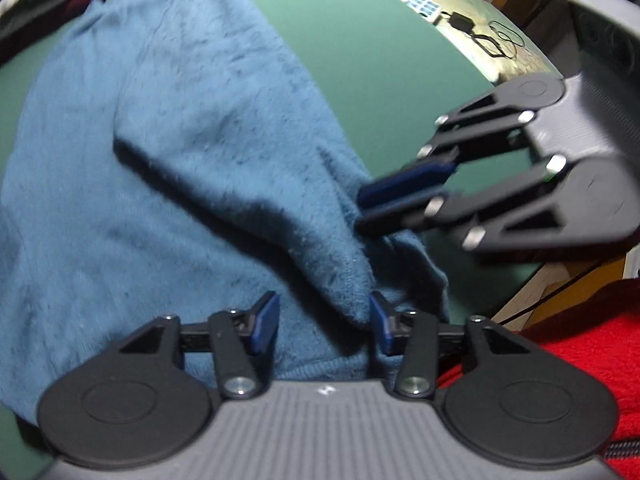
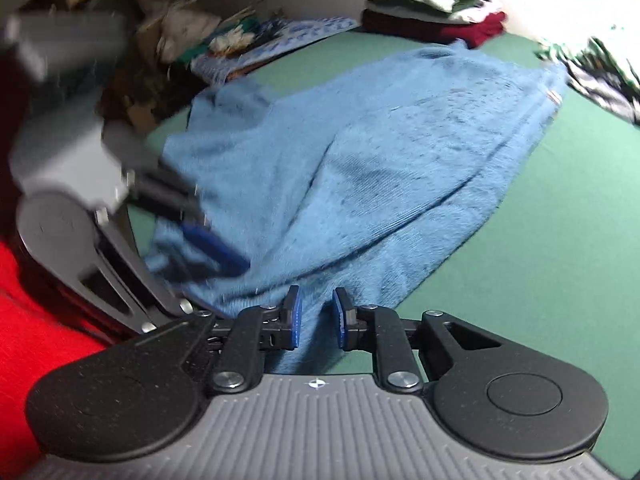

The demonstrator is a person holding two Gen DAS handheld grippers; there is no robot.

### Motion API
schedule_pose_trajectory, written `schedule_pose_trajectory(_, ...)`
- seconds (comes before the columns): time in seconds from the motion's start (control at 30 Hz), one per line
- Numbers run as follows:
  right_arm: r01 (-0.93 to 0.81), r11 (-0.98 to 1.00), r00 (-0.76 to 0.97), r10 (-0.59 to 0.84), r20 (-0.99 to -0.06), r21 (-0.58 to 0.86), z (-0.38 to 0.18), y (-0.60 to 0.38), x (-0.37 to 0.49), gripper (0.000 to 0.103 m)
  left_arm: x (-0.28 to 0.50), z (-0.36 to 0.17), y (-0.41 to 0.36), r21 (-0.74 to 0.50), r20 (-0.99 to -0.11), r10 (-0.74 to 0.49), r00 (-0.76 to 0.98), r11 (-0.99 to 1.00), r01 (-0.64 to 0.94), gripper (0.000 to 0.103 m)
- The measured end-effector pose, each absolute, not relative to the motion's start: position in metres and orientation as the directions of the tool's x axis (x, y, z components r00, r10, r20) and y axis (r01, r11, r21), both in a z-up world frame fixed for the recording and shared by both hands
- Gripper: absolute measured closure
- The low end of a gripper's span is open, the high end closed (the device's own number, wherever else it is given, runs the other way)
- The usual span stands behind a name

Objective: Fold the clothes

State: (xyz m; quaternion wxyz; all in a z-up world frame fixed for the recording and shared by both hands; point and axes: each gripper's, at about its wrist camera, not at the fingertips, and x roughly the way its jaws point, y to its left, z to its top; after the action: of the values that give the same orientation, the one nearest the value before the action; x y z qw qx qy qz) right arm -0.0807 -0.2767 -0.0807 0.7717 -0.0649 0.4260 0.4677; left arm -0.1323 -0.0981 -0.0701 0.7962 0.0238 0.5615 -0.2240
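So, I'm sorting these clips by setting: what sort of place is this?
Probably a room in a home, used for laundry folding: a blue sweater spread on a green-covered surface, a stack of folded clothes behind, and a charger with cables on a patterned surface beside it.

Dim, motion-blurred fisheye views with bent edges and blown-out upper-right glare.

Each grey ribbed claw (image 1: 325,330) has black arms, blue pads, silver screws.
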Motion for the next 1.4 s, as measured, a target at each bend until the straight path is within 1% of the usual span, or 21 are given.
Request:
schedule_pose_trajectory(0.13,-0.633,0.586,0.158,0.737,-0.657,0.506,-0.087,-0.287,-0.058,0.081,-0.13,-0.071,-0.095,-0.242,-0.899,-0.344,0.272,0.906,0.346,0.061)
schedule_pose_trajectory(0.23,-0.545,0.6,0.131,0.751,-0.647,0.586,-0.095,-0.281,-0.046,0.081,-0.129,-0.072,-0.1,-0.223,-0.906,-0.326,0.271,0.91,0.349,0.074)
schedule_pose_trajectory(0.27,-0.52,0.598,0.123,0.759,-0.639,0.61,-0.098,-0.278,-0.044,0.081,-0.129,-0.072,-0.102,-0.214,-0.909,-0.318,0.269,0.911,0.354,0.082)
schedule_pose_trajectory(0.3,-0.495,0.595,0.115,0.768,-0.63,0.634,-0.101,-0.276,-0.041,0.081,-0.129,-0.072,-0.104,-0.205,-0.913,-0.31,0.265,0.91,0.36,0.087)
schedule_pose_trajectory(0.33,-0.469,0.591,0.108,0.776,-0.621,0.657,-0.104,-0.274,-0.038,0.081,-0.13,-0.072,-0.105,-0.193,-0.916,-0.301,0.265,0.911,0.365,0.087)
schedule_pose_trajectory(0.4,-0.43,0.6,0.1,0.774,-0.625,0.675,-0.11,-0.272,-0.036,0.082,-0.131,-0.071,-0.105,-0.177,-0.921,-0.285,0.267,0.914,0.366,0.087)
schedule_pose_trajectory(0.47,-0.424,0.594,0.1,0.781,-0.617,0.684,-0.109,-0.273,-0.037,0.09,-0.131,-0.069,-0.103,-0.172,-0.924,-0.275,0.267,0.919,0.354,0.088)
schedule_pose_trajectory(0.5,-0.433,0.585,0.103,0.788,-0.607,0.686,-0.106,-0.274,-0.038,0.092,-0.131,-0.068,-0.101,-0.172,-0.925,-0.271,0.267,0.924,0.342,0.089)
schedule_pose_trajectory(0.57,-0.457,0.549,0.117,0.817,-0.565,0.7,-0.096,-0.279,-0.038,0.096,-0.134,-0.061,-0.097,-0.169,-0.923,-0.262,0.28,0.933,0.316,0.093)
schedule_pose_trajectory(0.63,-0.475,0.513,0.135,0.845,-0.517,0.715,-0.086,-0.286,-0.04,0.102,-0.138,-0.053,-0.093,-0.151,-0.92,-0.248,0.304,0.939,0.309,0.093)
schedule_pose_trajectory(0.67,-0.482,0.512,0.142,0.846,-0.514,0.711,-0.082,-0.288,-0.04,0.102,-0.139,-0.053,-0.093,-0.148,-0.921,-0.243,0.303,0.941,0.306,0.094)
schedule_pose_trajectory(0.77,-0.476,0.579,0.152,0.795,-0.587,0.662,-0.087,-0.287,-0.041,0.102,-0.139,-0.061,-0.094,-0.153,-0.931,-0.24,0.276,0.941,0.301,0.096)
schedule_pose_trajectory(0.8,-0.459,0.594,0.14,0.782,-0.607,0.661,-0.092,-0.287,-0.04,0.102,-0.14,-0.064,-0.098,-0.157,-0.933,-0.242,0.266,0.939,0.305,0.103)
schedule_pose_trajectory(0.87,-0.405,0.614,0.121,0.77,-0.626,0.677,-0.101,-0.288,-0.039,0.088,-0.141,-0.069,-0.105,-0.165,-0.937,-0.248,0.246,0.935,0.313,0.103)
schedule_pose_trajectory(0.97,-0.362,0.589,0.13,0.799,-0.587,0.722,-0.105,-0.29,-0.041,0.078,-0.143,-0.068,-0.109,-0.158,-0.934,-0.248,0.257,0.932,0.326,0.103)
schedule_pose_trajectory(1.13,-0.357,0.605,0.159,0.79,-0.592,0.712,-0.107,-0.28,-0.038,0.072,-0.141,-0.064,-0.104,-0.174,-0.921,-0.264,0.286,0.937,0.302,0.1)
schedule_pose_trajectory(1.17,-0.361,0.609,0.17,0.787,-0.593,0.706,-0.107,-0.279,-0.037,0.072,-0.139,-0.063,-0.104,-0.172,-0.919,-0.262,0.294,0.939,0.299,0.096)
schedule_pose_trajectory(1.2,-0.381,0.616,0.183,0.781,-0.597,0.69,-0.104,-0.278,-0.037,0.074,-0.138,-0.063,-0.106,-0.167,-0.917,-0.259,0.303,0.94,0.297,0.095)
schedule_pose_trajectory(1.27,-0.421,0.629,0.21,0.768,-0.605,0.653,-0.098,-0.277,-0.039,0.097,-0.135,-0.063,-0.109,-0.158,-0.914,-0.254,0.317,0.942,0.297,0.095)
schedule_pose_trajectory(1.37,-0.493,0.629,0.248,0.764,-0.596,0.601,-0.084,-0.279,-0.041,0.098,-0.134,-0.066,-0.11,-0.166,-0.914,-0.258,0.312,0.942,0.291,0.102)
schedule_pose_trajectory(1.4,-0.519,0.624,0.259,0.766,-0.589,0.583,-0.078,-0.28,-0.042,0.098,-0.135,-0.066,-0.109,-0.167,-0.914,-0.259,0.312,0.942,0.292,0.102)
